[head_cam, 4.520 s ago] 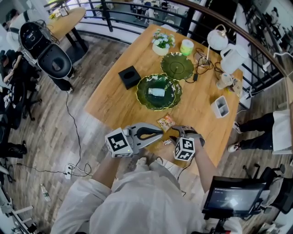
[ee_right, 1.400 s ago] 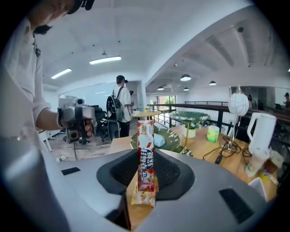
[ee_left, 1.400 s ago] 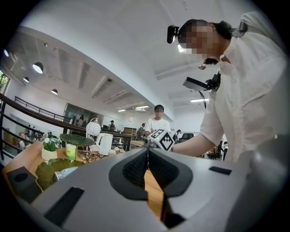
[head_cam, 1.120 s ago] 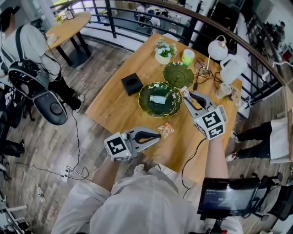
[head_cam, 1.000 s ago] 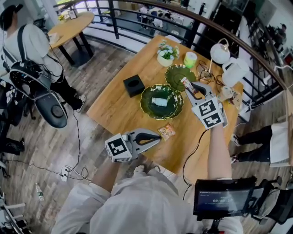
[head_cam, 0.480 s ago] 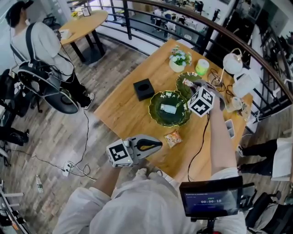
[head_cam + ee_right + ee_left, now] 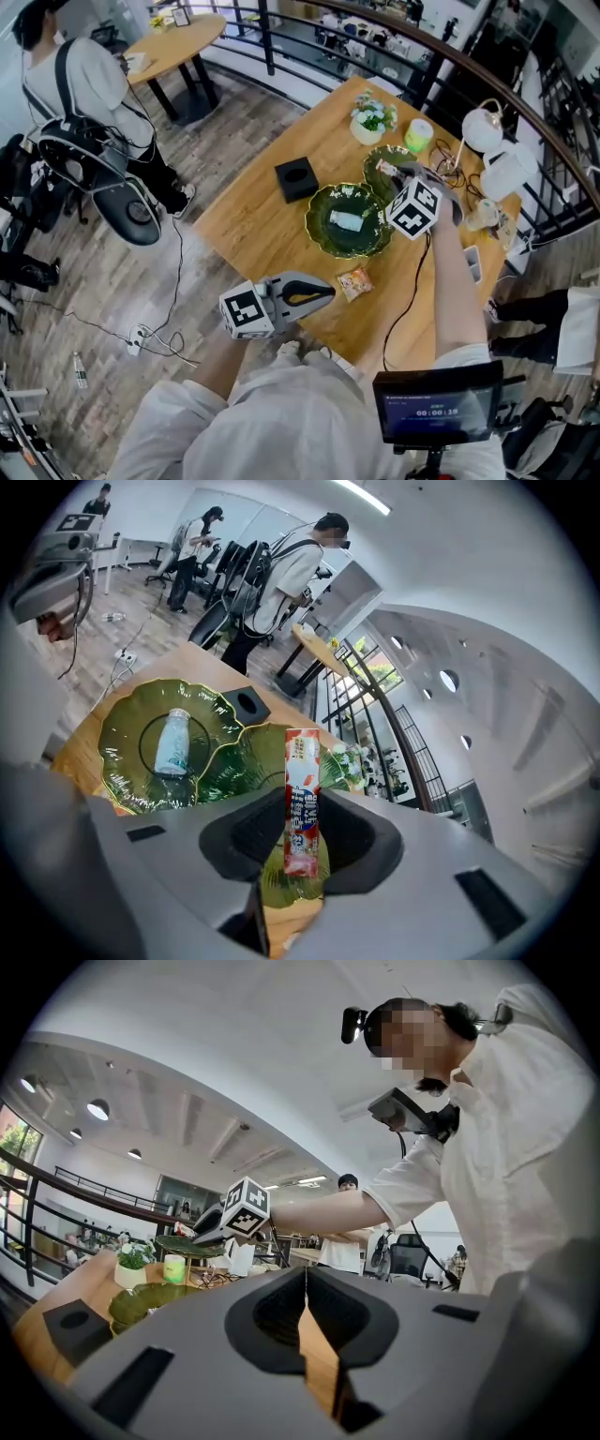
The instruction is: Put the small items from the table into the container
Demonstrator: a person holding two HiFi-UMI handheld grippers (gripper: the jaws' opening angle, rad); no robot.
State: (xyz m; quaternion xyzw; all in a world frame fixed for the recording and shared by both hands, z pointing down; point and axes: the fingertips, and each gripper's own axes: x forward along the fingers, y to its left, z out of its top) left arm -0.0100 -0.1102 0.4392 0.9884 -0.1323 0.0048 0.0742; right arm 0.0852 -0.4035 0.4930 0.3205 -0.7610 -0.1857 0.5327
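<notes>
right tongs (image 7: 302, 829) clamped on the candy stick (image 7: 301, 789), left tongs (image 7: 305, 1286) closed empty, I'd sink closer over the small plate (image 7: 236, 761) before releasing

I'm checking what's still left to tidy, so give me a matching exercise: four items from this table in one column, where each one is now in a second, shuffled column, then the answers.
1. small white bottle
2. red stick packet
3. orange snack packet
4. black box

A. on the bare table, left of the larger green plate
B. clamped in the right gripper
C. lying in the larger green plate
D. on the bare table near the left gripper

Pairs: 1-C, 2-B, 3-D, 4-A.
</notes>
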